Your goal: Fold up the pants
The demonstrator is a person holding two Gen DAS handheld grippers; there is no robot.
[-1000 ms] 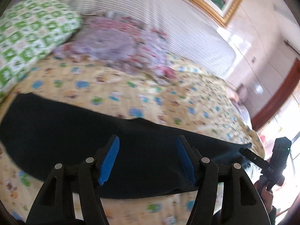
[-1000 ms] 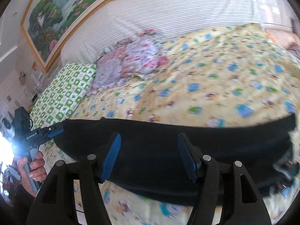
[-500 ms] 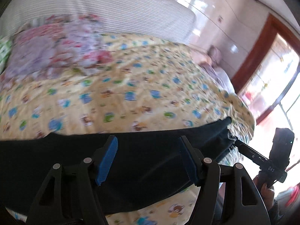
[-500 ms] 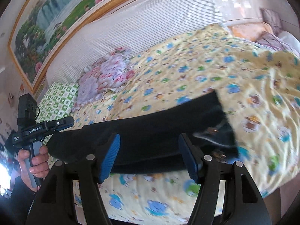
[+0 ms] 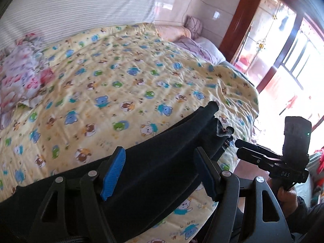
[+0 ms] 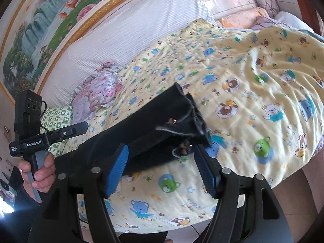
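The black pants (image 5: 158, 168) lie along the near edge of the yellow bear-print bedspread (image 5: 125, 77), their frayed end pointing toward one o'clock in the left wrist view. The left gripper (image 5: 160, 174) hovers over the cloth with its blue pads spread wide — nothing pinched. The right gripper (image 6: 164, 168) is likewise spread, straddling the pants' (image 6: 154, 129) frayed end — not clamped on it. A floral pillow (image 6: 97, 93) sits at ten o'clock, against the striped headboard (image 6: 121, 34).

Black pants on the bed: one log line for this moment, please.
black fabric pants: lengthwise on yellow bear-print bedsheet | left tool: open | right tool: open | neither gripping
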